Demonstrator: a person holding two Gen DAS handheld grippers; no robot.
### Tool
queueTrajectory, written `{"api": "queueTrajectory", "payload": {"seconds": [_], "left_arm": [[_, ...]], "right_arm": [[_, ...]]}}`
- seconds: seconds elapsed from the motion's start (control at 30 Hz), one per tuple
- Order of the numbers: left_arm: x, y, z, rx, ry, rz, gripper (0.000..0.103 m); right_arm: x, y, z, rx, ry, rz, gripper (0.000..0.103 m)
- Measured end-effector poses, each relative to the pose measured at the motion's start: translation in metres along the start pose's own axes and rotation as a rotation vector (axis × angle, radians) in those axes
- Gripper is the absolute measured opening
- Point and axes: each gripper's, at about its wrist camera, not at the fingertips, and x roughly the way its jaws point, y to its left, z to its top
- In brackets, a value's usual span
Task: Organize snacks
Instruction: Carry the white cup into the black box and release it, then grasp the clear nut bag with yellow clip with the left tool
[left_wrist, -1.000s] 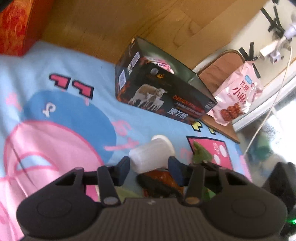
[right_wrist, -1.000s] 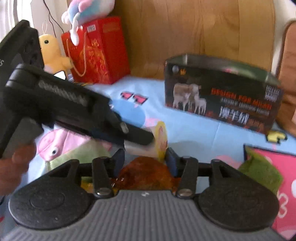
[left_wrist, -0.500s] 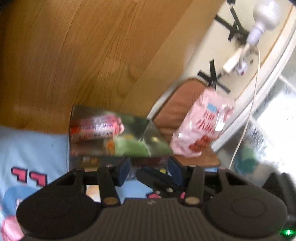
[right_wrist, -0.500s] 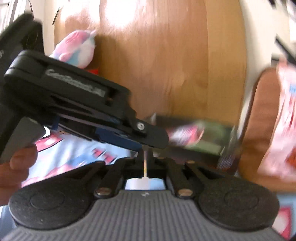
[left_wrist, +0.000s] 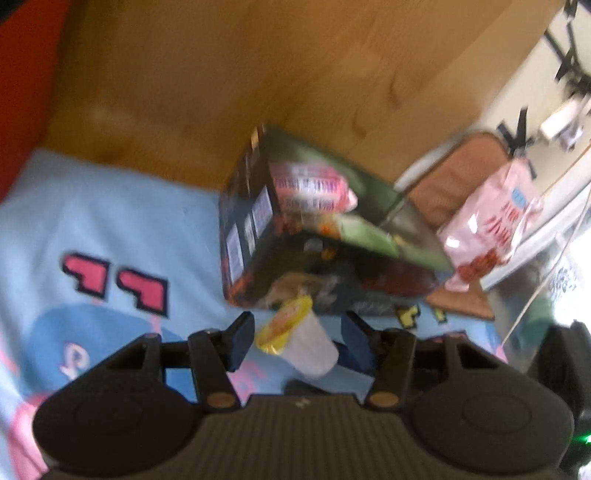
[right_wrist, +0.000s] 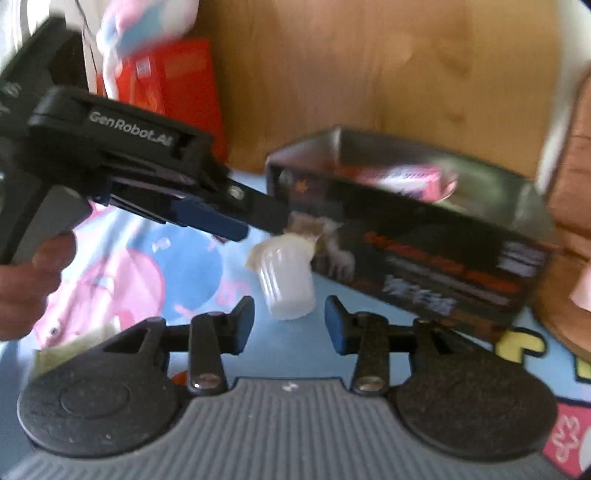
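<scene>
A clear plastic cup with a yellow lid (left_wrist: 299, 343) is tilted, lid forward, between the fingers of my left gripper (left_wrist: 297, 334). Its jaws are opening and the pads do not press the cup. In the right wrist view the cup (right_wrist: 286, 280) sits just below and beyond the left gripper's fingertips (right_wrist: 269, 218); I cannot tell whether it rests on the blanket. My right gripper (right_wrist: 290, 321) is opening with nothing between its fingers; the cup is just ahead of the gap. Behind stands a dark open box (left_wrist: 255, 254) (right_wrist: 424, 254) holding a pink pack (left_wrist: 310, 184) and a green pack (left_wrist: 365, 232).
A pink snack bag (left_wrist: 491, 236) leans on a brown cushion (left_wrist: 454, 177) right of the box. A red gift bag (right_wrist: 173, 85) and a plush toy (right_wrist: 147, 22) stand far left. A person's hand (right_wrist: 29, 280) holds the left gripper. Wooden headboard behind; the blue and pink blanket (left_wrist: 110, 229) lies below.
Both views swung up toward the headboard and have come back down to the box. The right gripper's fingers went shut and are apart again. The cup now points lid forward.
</scene>
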Motion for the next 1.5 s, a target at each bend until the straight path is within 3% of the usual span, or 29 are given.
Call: {"api": "queueTrajectory", "payload": {"seconds": [0.07, 0.13, 0.3, 0.37, 0.43, 0.53, 0.6, 0.67, 0.87, 1.03, 1.2, 1.33, 1.5], "left_arm": [[-0.001, -0.004, -0.006, 0.018, -0.009, 0.024, 0.045], [-0.013, -0.010, -0.009, 0.015, -0.018, -0.003, 0.045], [-0.049, -0.046, 0.004, 0.106, -0.135, -0.050, 0.046], [-0.052, -0.062, 0.020, 0.145, -0.187, -0.034, 0.051], [-0.045, -0.069, 0.038, 0.161, -0.221, -0.028, 0.074], [-0.034, -0.068, 0.049, 0.141, -0.267, 0.082, 0.077], [-0.044, -0.057, 0.043, 0.109, -0.282, 0.033, 0.077], [-0.060, -0.044, 0.032, 0.089, -0.297, 0.003, 0.077], [-0.107, 0.010, -0.031, -0.013, -0.296, 0.023, 0.077], [-0.129, 0.031, -0.088, -0.042, -0.255, 0.075, 0.077], [-0.137, 0.030, -0.126, -0.053, -0.232, 0.040, 0.077], [-0.145, 0.023, -0.148, -0.027, -0.216, 0.004, 0.077], [-0.151, 0.003, -0.173, 0.042, -0.180, -0.073, 0.077]], "right_arm": [[0.010, 0.003, 0.002, -0.008, 0.023, -0.006, 0.035], [0.005, 0.008, 0.002, -0.025, 0.005, -0.020, 0.035], [-0.040, 0.029, -0.009, -0.094, -0.141, -0.061, 0.035], [-0.054, 0.031, 0.000, -0.123, -0.211, -0.101, 0.035], [-0.056, 0.030, 0.016, -0.133, -0.262, -0.149, 0.035], [-0.045, 0.009, 0.033, -0.113, -0.282, -0.192, 0.044], [-0.042, -0.003, 0.033, -0.060, -0.284, -0.244, 0.046], [-0.055, -0.017, 0.022, 0.030, -0.294, -0.188, 0.046], [-0.102, -0.036, -0.045, 0.220, -0.311, -0.073, 0.046], [-0.129, -0.014, -0.107, 0.312, -0.285, 0.035, 0.046], [-0.136, 0.031, -0.127, 0.243, -0.233, 0.128, 0.048], [-0.129, 0.058, -0.132, 0.190, -0.183, 0.186, 0.054], [-0.126, 0.083, -0.132, 0.083, -0.170, 0.178, 0.067]]}}
